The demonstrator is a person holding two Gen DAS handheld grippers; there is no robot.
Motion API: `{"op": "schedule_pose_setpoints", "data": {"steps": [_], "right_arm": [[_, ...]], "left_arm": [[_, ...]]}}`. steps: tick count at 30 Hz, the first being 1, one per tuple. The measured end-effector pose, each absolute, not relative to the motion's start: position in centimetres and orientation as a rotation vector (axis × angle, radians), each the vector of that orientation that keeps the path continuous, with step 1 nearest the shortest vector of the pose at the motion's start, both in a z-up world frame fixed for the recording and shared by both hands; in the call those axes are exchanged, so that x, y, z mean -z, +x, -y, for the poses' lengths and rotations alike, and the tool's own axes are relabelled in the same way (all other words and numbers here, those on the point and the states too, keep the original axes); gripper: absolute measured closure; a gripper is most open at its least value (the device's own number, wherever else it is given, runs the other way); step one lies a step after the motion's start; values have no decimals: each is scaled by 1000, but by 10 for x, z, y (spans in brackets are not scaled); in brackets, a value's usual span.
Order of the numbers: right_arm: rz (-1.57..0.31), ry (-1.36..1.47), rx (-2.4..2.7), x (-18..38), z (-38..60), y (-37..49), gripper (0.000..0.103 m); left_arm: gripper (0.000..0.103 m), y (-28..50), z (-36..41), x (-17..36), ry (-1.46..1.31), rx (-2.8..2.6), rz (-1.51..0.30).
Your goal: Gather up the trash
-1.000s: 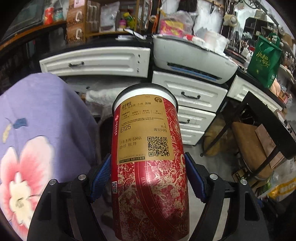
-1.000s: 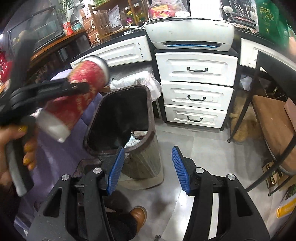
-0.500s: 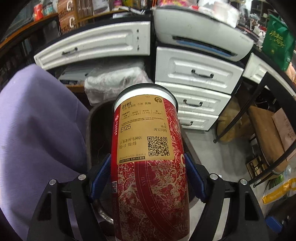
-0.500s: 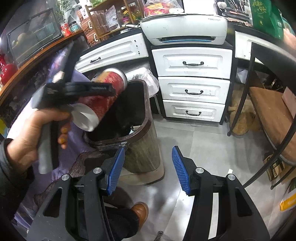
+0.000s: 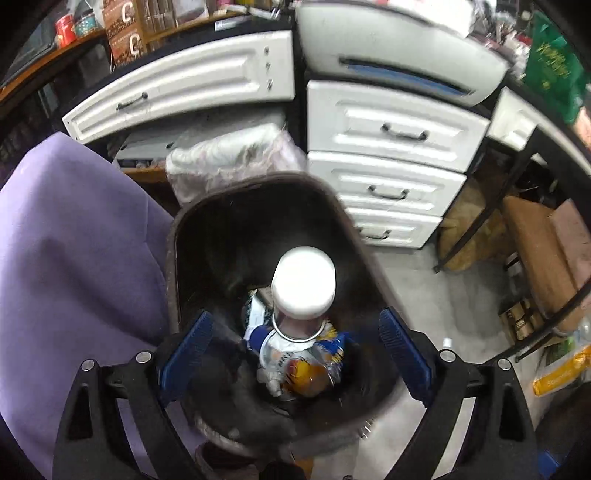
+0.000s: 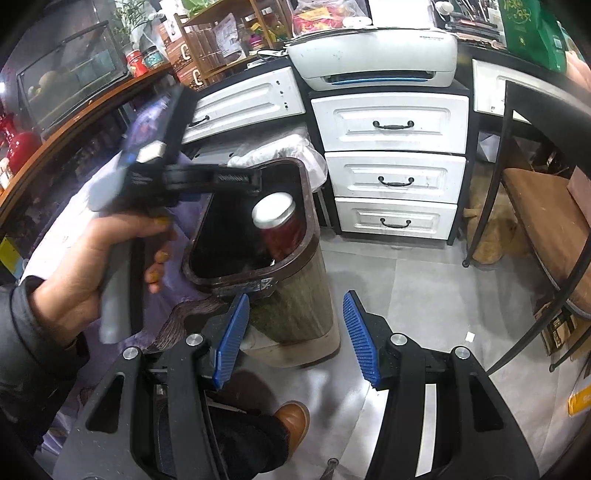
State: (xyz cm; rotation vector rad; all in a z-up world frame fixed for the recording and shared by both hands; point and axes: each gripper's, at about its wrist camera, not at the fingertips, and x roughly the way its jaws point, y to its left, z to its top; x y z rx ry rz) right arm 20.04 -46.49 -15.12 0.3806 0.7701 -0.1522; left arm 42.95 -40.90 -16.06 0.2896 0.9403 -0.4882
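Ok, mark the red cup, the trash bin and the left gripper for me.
red cup (image 5: 303, 282): left wrist view, on its white bottom, facing the camera.
trash bin (image 6: 295, 310): right wrist view, on its outer front wall.
left gripper (image 5: 295, 354): left wrist view, midway between the blue fingertips, open above the bin.

I count one bin (image 6: 295, 295) and one red cup (image 6: 277, 225) inside it. I see two grippers, the left (image 5: 295, 354) and the right (image 6: 291, 339), each with two blue pads. There are three stacked white drawers (image 6: 393, 179), plus one wide drawer (image 6: 243, 105) beside them. One printer (image 6: 373, 55) is on top, one green bag (image 6: 532, 29), one brown shoe (image 6: 293, 424)
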Motion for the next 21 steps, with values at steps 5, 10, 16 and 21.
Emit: {"op": "schedule_pose_setpoints", "data": {"steps": [5, 10, 16, 21], "right_arm": [[-757, 350, 178, 135, 456, 182, 37], [-718, 330, 193, 99, 431, 155, 34], [-559, 184, 197, 39, 360, 104, 14], [-442, 99, 170, 10, 298, 65, 6]], "left_arm": [[6, 375, 368, 105, 219, 526, -797], [5, 301, 295, 50, 141, 513, -617], [5, 217, 213, 21, 171, 449, -481], [5, 159, 138, 4, 113, 377, -444]]}}
